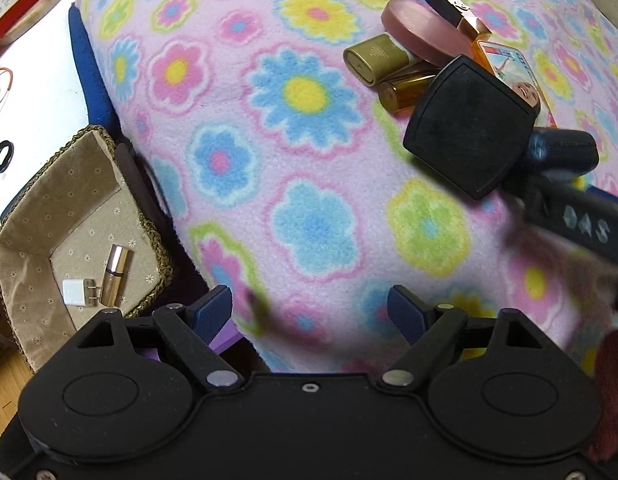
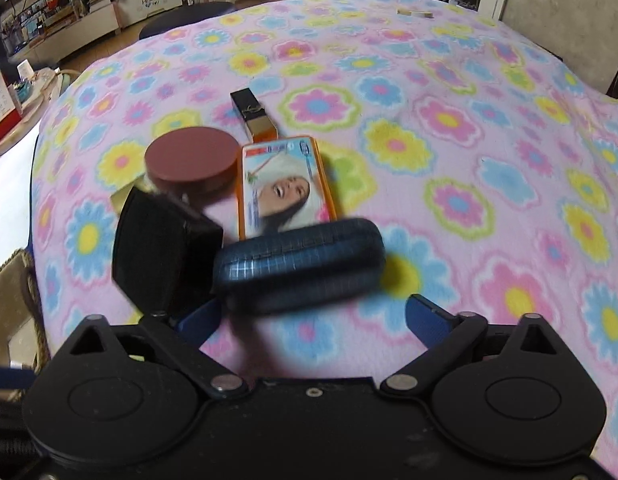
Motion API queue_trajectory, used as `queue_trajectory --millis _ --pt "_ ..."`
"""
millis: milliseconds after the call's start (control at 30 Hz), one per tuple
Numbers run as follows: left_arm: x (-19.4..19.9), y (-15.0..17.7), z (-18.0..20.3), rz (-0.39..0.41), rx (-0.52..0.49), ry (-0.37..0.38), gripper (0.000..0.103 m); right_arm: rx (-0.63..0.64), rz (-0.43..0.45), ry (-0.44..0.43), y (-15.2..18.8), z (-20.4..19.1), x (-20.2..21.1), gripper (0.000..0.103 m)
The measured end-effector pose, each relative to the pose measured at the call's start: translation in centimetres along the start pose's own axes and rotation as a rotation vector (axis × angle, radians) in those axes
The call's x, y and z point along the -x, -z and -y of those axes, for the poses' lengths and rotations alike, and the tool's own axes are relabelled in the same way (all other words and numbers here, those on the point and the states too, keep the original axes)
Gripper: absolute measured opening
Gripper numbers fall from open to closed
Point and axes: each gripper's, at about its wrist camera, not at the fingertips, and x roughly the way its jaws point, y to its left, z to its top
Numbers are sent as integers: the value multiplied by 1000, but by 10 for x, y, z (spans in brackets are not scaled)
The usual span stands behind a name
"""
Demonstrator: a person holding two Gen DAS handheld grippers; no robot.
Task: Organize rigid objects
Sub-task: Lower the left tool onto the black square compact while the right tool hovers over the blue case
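Both claws sit apart and empty: left claw (image 1: 309,312) over bare blanket (image 1: 269,168), right claw (image 2: 313,320) just short of the dark blue case (image 2: 301,264). Behind it, black compact (image 2: 161,248), orange box (image 2: 285,188), round pink compact (image 2: 191,158). Lined basket (image 1: 25,248) sits off the blanket's left edge.

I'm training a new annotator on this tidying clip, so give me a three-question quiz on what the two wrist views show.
1. True or false: the basket already holds a white plug and a gold-capped tube.
2. Which lies nearest the right gripper? A) round pink compact B) dark blue case C) orange box
3. What is between the left gripper's fingers?

Key: 1 true. 2 B. 3 Nothing; only the flowered blanket shows below.
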Motion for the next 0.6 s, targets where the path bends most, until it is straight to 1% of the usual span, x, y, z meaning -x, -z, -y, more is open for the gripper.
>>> queue_trajectory --millis 67,133,233,333,467,600 --pt "2 1 -1 6 0 5 81 -19 17 -18 -4 3 -5 88" --pt "4 1 1 13 0 10 81 -25 37 -19 -7 6 -7 88" --pt "5 0 3 31 -4 23 81 -71 33 -27 -11 17 -9 87" --pt "10 -1 8 64 -15 33 81 -134 28 27 -14 34 -5 87" --pt "17 -3 21 119 -64 42 81 -234 -6 98 -17 69 -1 87" --pt "21 -11 39 164 -130 51 81 -271 19 115 -20 90 -4 87"
